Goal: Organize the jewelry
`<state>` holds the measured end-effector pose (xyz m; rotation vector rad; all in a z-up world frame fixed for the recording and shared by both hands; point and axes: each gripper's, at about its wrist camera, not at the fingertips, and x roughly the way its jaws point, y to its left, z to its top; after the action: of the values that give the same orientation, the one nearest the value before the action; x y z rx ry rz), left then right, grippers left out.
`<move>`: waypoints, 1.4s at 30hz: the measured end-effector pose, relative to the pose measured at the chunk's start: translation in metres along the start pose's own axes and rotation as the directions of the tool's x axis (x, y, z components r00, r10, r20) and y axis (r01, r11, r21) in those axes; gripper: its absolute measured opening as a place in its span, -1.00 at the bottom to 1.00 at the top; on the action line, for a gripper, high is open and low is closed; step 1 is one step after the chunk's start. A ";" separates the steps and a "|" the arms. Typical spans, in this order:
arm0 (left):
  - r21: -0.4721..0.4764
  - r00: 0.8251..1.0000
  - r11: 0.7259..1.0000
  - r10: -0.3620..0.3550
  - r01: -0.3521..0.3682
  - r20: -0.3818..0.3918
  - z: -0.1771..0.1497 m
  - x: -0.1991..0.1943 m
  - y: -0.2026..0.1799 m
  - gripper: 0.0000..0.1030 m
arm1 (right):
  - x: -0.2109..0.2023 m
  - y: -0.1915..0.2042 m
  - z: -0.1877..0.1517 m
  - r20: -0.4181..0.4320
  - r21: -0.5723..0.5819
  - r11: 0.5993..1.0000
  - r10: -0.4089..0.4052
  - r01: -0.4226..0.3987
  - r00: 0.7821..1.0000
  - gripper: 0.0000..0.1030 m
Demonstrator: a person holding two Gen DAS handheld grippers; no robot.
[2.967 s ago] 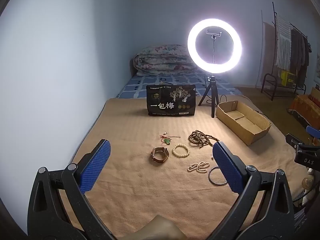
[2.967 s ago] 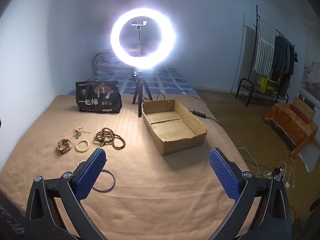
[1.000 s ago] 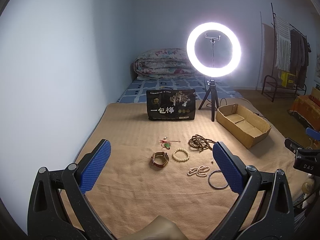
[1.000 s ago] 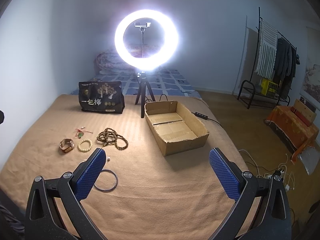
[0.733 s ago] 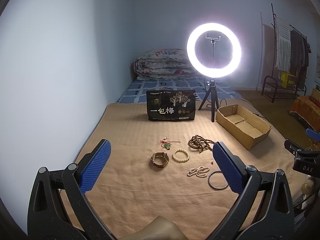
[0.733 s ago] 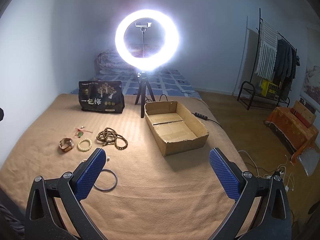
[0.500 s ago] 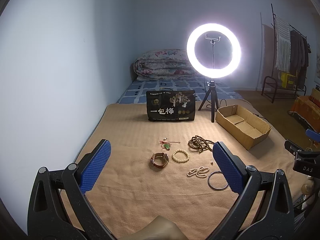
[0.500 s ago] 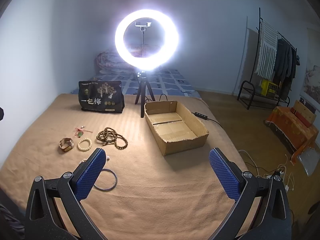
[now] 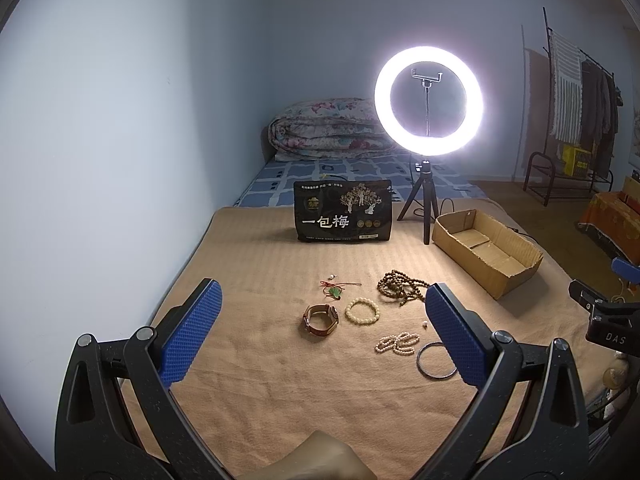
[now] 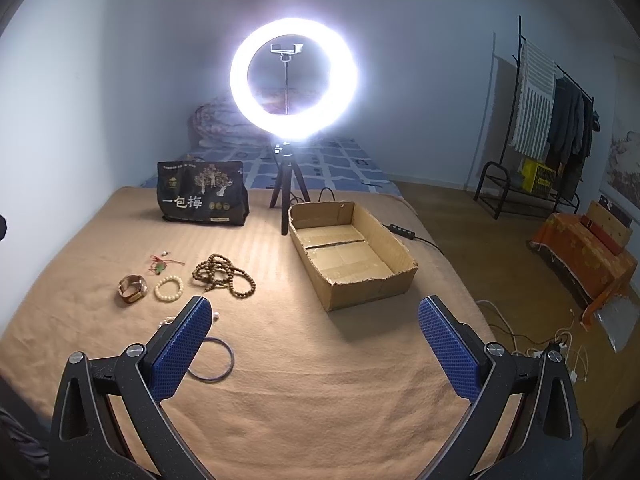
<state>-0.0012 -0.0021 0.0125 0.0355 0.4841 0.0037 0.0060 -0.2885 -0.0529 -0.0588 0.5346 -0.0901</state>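
Jewelry lies on a tan blanket (image 9: 260,392): a brown watch (image 9: 320,319), a cream bead bracelet (image 9: 362,311), a dark wooden bead necklace (image 9: 400,286), a red cord with a green pendant (image 9: 335,289), a pearl strand (image 9: 397,342) and a dark bangle (image 9: 436,361). An open cardboard box (image 10: 347,252) stands to their right. My left gripper (image 9: 320,334) is open and empty, held above and short of the watch. My right gripper (image 10: 316,344) is open and empty, with the bangle (image 10: 211,361) beside its left finger.
A lit ring light on a tripod (image 10: 289,80) stands behind the box. A black printed bag (image 10: 202,199) stands at the far left. A folded quilt (image 9: 328,128) lies behind. Cables (image 10: 532,344) and the blanket's drop-off are to the right.
Both views have shifted only slightly; the jewelry and box have not moved and both grippers stay open.
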 end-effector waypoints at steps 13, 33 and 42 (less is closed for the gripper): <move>-0.001 1.000 1.000 0.004 -0.004 -0.003 0.000 0.002 0.000 1.00 | 0.001 0.000 -0.002 -0.007 -0.001 1.000 0.004 -0.004 1.000 0.99; 0.013 0.965 1.000 0.020 -0.017 -0.262 -0.020 0.094 0.036 0.68 | 0.057 0.004 -0.009 -0.163 0.000 0.993 0.114 -0.116 0.980 0.99; -0.045 0.903 0.999 -0.033 0.015 -0.429 -0.053 0.162 0.053 0.62 | 0.093 0.037 -0.044 -0.252 -0.103 0.956 0.242 -0.275 0.937 0.99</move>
<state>0.1174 0.0541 -0.1082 -0.0125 0.9287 -0.0024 0.0658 -0.2621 -0.1408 -0.1120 0.7831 0.2013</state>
